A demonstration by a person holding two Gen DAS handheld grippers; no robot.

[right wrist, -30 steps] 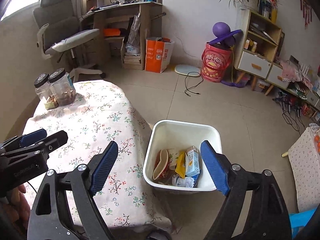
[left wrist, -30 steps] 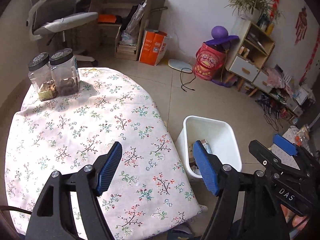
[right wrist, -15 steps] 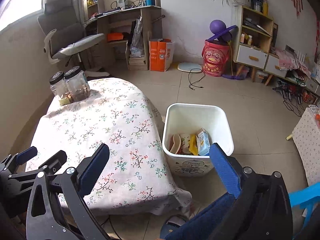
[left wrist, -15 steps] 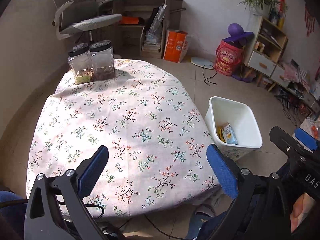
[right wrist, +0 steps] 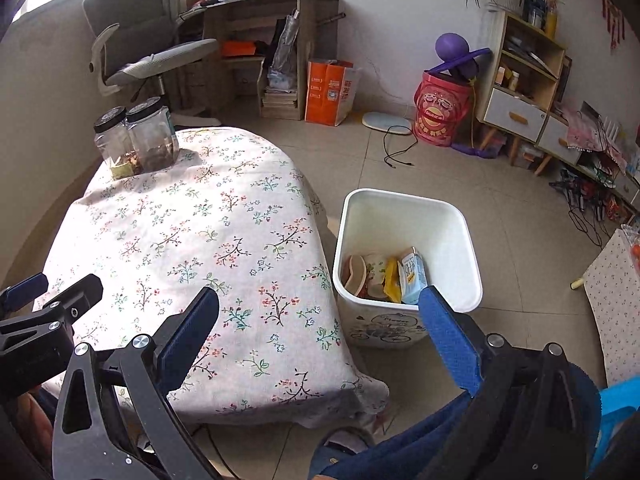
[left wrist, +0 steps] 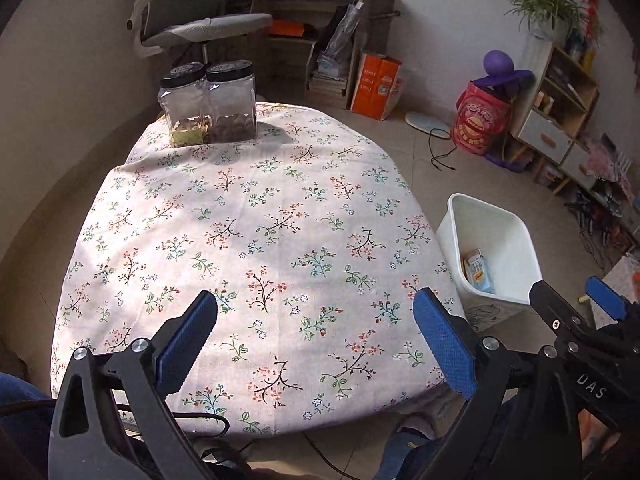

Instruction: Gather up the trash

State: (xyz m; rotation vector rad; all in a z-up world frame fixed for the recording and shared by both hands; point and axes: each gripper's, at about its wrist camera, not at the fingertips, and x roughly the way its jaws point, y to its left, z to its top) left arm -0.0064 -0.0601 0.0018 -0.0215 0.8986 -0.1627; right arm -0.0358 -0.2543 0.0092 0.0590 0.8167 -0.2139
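Note:
A white waste bin [right wrist: 468, 240] stands on the floor right of the table; inside lie a blue-and-white carton [right wrist: 412, 276], a yellow wrapper [right wrist: 392, 280] and a paper cup [right wrist: 356, 276]. The left wrist view shows the same bin [left wrist: 516, 236] with the carton [left wrist: 478, 270]. My left gripper [left wrist: 316, 320] hangs wide open over the near edge of the floral tablecloth [left wrist: 248, 240], nothing between its blue pads. My right gripper [right wrist: 320, 316] is also wide open and empty, near the table's right edge, its right finger [right wrist: 448, 336] in front of the bin.
Two clear jars with black lids [left wrist: 212, 104] stand at the table's far end. An office chair [right wrist: 160, 60], a desk, an orange box [right wrist: 328, 92], a red bucket [right wrist: 440, 108] and a shelf unit [right wrist: 524, 92] line the back wall. A person's blue-clad knee [right wrist: 400, 448] shows below.
Both grippers drew back toward the near side of the table and sank a little, so more tablecloth shows. Both sets of jaws opened wider than a second ago. The bin's contents are unchanged.

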